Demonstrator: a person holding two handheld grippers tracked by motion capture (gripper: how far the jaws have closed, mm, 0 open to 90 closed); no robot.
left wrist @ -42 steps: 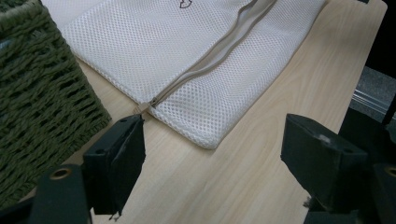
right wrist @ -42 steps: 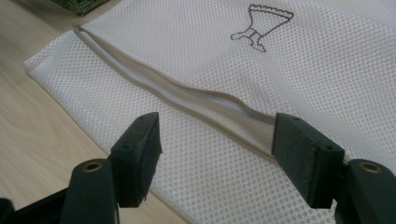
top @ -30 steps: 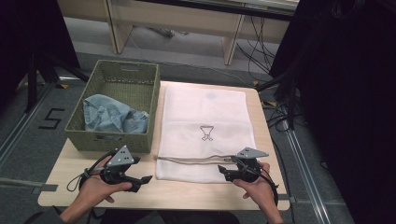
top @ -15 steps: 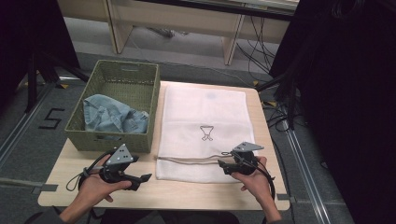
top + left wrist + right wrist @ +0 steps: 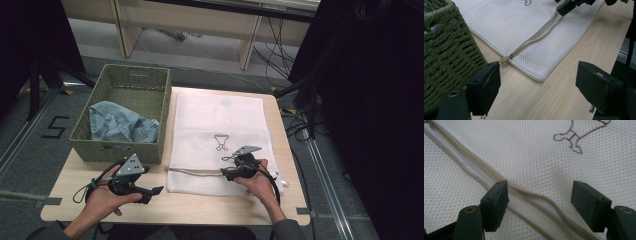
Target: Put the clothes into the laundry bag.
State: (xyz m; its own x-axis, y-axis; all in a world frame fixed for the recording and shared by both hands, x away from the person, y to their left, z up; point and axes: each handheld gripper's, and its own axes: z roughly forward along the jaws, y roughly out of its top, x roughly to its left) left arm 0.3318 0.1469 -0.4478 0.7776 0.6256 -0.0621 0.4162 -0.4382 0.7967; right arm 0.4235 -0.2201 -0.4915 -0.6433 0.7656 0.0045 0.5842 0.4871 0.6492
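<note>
My right gripper [image 5: 231, 173] has moved in from the tabletop's near right edge onto the white mesh bag [image 5: 220, 120], jaws wide apart over its zipper [image 5: 524, 197]. My left gripper [image 5: 150, 191] stays near the front left corner, jaws apart, beside the green basket [image 5: 95, 150] holding denim [image 5: 120, 125].

Right black two-jaw gripper [image 5: 226, 173] has advanced from the near right edge of the white mesh zippered laundry bag [image 5: 220, 120] onto the bag itself, inward and away from the person. Its jaws now stand apart over the beige zipper line [image 5: 529, 195]. The right hand [image 5: 260, 182] has followed forward over the bag's near edge.
</note>
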